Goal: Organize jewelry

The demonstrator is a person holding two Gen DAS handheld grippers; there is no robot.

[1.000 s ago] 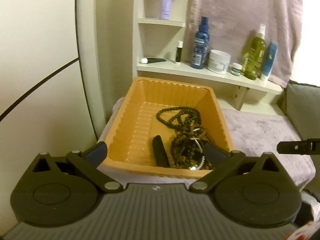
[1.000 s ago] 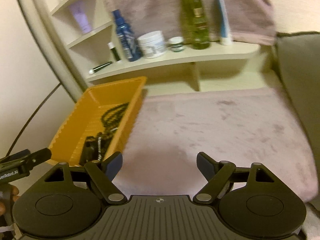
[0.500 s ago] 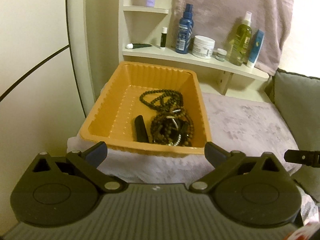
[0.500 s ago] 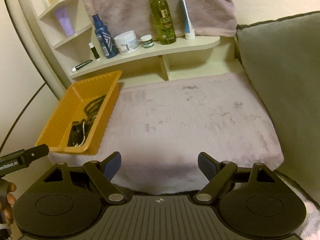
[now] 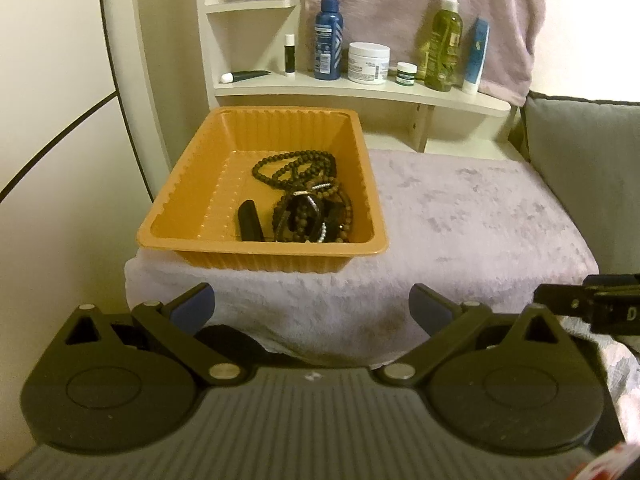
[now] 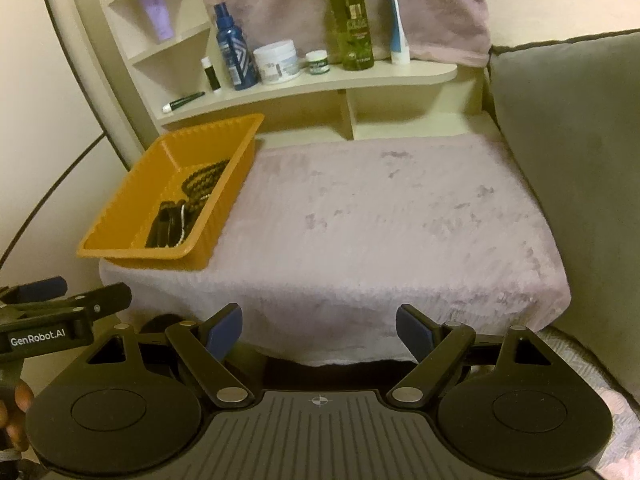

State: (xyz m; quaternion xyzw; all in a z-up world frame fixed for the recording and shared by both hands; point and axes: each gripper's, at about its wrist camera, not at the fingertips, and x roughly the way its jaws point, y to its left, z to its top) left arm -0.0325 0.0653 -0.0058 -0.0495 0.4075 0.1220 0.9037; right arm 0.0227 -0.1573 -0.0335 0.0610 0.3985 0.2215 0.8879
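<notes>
My left tool [image 5: 311,306] and right tool [image 6: 319,330] both gape empty; the dark beaded jewelry [image 5: 308,204] lies ahead in the ribbed orange plastic tray [image 5: 188,204]

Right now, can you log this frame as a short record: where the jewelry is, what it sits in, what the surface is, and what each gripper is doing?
container: orange tray, at the left end of the surface
contents: dark bead necklaces tangled in a pile, plus a small black object beside them
surface: fuzzy pale blanket, nothing else lying on it
behind: shelf with bottles and jars
left gripper: open, empty, short of the tray
right gripper: open, empty, facing the blanket
</notes>
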